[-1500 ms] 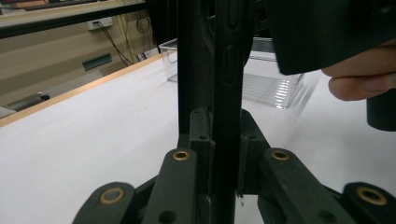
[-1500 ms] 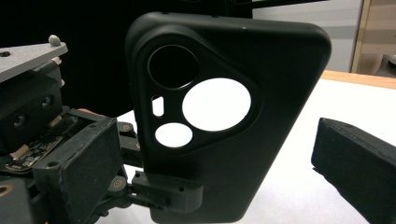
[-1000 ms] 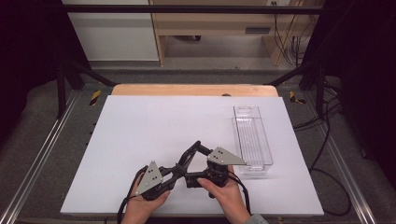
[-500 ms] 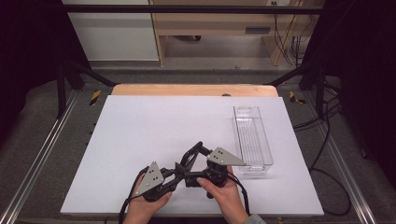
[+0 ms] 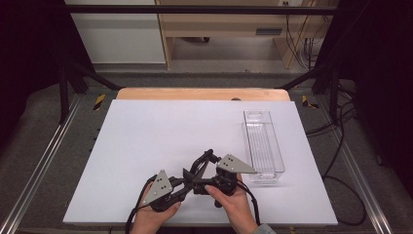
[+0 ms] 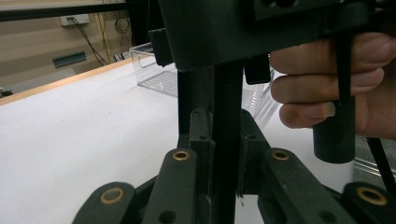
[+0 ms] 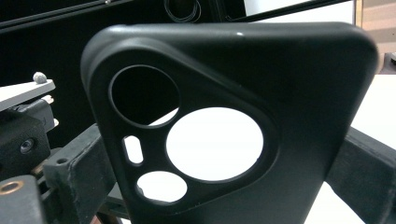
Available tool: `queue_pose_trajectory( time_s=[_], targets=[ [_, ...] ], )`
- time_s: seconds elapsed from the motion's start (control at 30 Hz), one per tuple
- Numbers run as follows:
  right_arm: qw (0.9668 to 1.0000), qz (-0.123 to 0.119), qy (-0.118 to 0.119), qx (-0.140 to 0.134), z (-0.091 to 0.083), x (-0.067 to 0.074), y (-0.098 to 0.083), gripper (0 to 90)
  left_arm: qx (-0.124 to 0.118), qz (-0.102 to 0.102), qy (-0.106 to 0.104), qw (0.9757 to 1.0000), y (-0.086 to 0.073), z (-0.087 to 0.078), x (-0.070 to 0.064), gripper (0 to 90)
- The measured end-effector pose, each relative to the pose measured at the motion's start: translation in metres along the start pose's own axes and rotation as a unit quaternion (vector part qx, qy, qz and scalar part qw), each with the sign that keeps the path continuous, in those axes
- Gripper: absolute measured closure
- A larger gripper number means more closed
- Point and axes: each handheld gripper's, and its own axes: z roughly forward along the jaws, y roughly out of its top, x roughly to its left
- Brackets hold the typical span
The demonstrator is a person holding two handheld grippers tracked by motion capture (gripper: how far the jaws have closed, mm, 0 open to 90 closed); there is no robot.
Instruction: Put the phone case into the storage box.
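Two grippers meet low over the table's near edge, sharing one black phone case.
Left gripper pinches its edge, jaws closed; right gripper clamps its sides. Probably mid-handover; next, one lets go, perhaps toward the clear tray beyond.

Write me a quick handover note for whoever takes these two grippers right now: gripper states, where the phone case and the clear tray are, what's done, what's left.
Left gripper: shut edge-on on the black phone case.
Right gripper: its jaws sit either side of the case, apparently gripping it across its width.
Both hands hold the case just above the white table, near its front edge.
The clear tray stands empty, on the table's right side, apart from the grippers.
Done: case picked up, held by both grippers.
Left: probably putting the case in the tray, though that is a guess.
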Motion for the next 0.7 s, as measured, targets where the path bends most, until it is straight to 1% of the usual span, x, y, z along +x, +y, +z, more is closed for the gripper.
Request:
queue_pose_trajectory(
  time_s=[0.3,0.7],
  targets=[
    [1.0000,0.005,-0.003,-0.006,-0.0012,0.0008,-0.0007,10.6,-0.001,-0.003,-0.001,1.0000,0.0000,0.0011,-0.0013,80.6],
    [1.0000,0.003,-0.007,-0.002,-0.0001,0.0012,-0.0007,12.6,0.000,-0.007,0.001,1.0000,-0.0014,0.0004,-0.0001,80.5]
  ],
)
